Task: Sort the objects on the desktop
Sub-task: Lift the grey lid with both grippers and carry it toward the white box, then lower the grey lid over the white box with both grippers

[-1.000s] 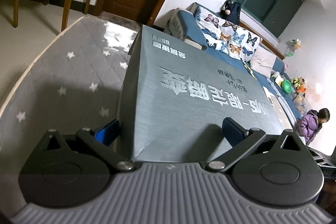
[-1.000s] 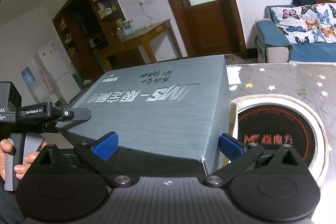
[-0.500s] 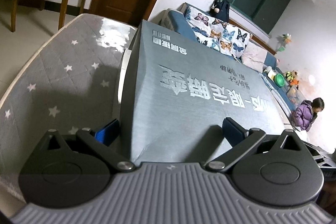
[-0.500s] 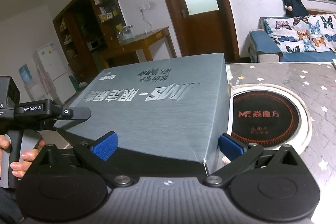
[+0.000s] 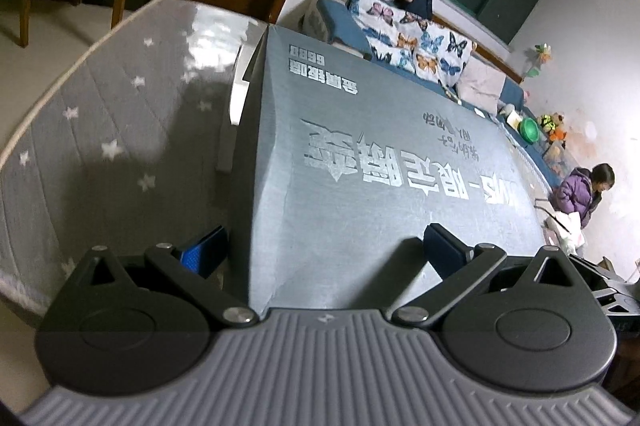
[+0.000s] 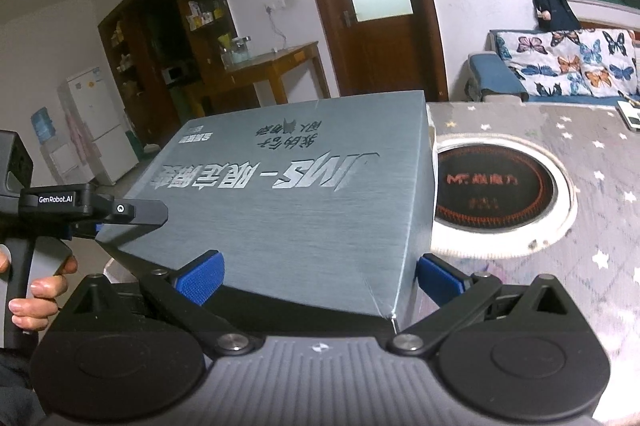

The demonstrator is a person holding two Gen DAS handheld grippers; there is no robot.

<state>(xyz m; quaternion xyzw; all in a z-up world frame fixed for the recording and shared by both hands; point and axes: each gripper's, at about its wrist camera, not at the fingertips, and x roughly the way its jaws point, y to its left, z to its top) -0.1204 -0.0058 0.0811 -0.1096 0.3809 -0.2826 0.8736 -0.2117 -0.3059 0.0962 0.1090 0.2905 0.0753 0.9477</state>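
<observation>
One large grey cardboard box (image 5: 384, 162) with silver lettering filled both views, and two grippers held it by opposite ends. The left gripper (image 5: 324, 252) had its blue-padded fingers (image 5: 202, 252) spread wide and pressed against the two sides of one end of the box; the right gripper (image 6: 318, 276) clasped the other end the same way, one pad on each side wall. From the right wrist view the left gripper's black body (image 6: 92, 206) showed at the far end of the box, with the person's left hand (image 6: 30, 290) on its handle, cut off by the frame edge. The box hung tilted above a grey star-patterned tablecloth (image 6: 592, 154), beside one round induction cooker (image 6: 494, 182) sunk into the table, whose near-left edge the box hid. Whether the box touched the table could not be told, nor what lay inside it, since it was shut. One person in a purple jacket (image 5: 580, 192) stood by the far wall.
</observation>
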